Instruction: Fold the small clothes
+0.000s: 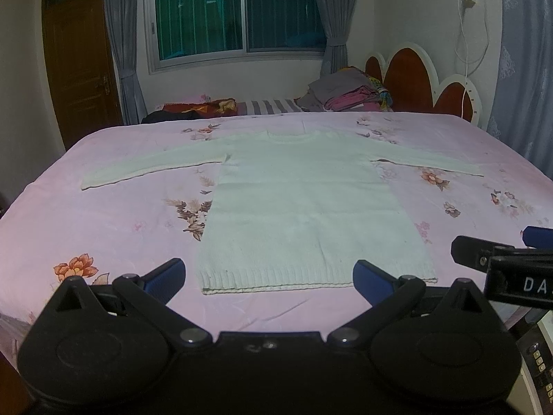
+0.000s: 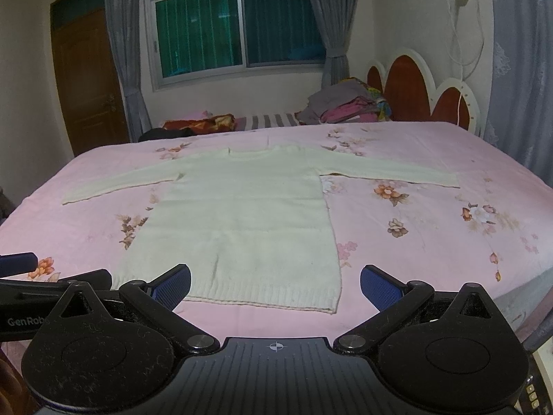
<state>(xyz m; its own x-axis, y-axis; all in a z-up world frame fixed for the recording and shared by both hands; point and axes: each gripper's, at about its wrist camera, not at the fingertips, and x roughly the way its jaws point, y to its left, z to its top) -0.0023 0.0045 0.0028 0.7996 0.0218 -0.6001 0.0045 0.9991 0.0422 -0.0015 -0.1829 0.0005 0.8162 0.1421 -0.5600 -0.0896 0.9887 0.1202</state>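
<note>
Your left gripper (image 1: 269,278), black plastic with blue textured pads, stood wide open with nothing between its fingers, held low over the near edge of the bed. Your right gripper (image 2: 275,285), of the same build, was likewise spread wide and empty, just beside the left one; each tool showed at the edge of the other's view.

The task item, a cream-white knitted long-sleeved sweater (image 1: 304,204), lay flat on the pink floral-print bedsheet (image 1: 103,228), neckline towards the far side, both sleeves stretched straight out sideways. Its ribbed hem (image 2: 262,297) ran along the near edge, close in front of both grippers but apart from them. The knit looked smooth across the body, with faint horizontal creases.

At the far side, a loose pile of folded grey and pink garments (image 1: 349,95) sat against the scalloped white-and-red headboard (image 1: 421,79). A white cable (image 1: 466,52) hung down the wall from a socket.
</note>
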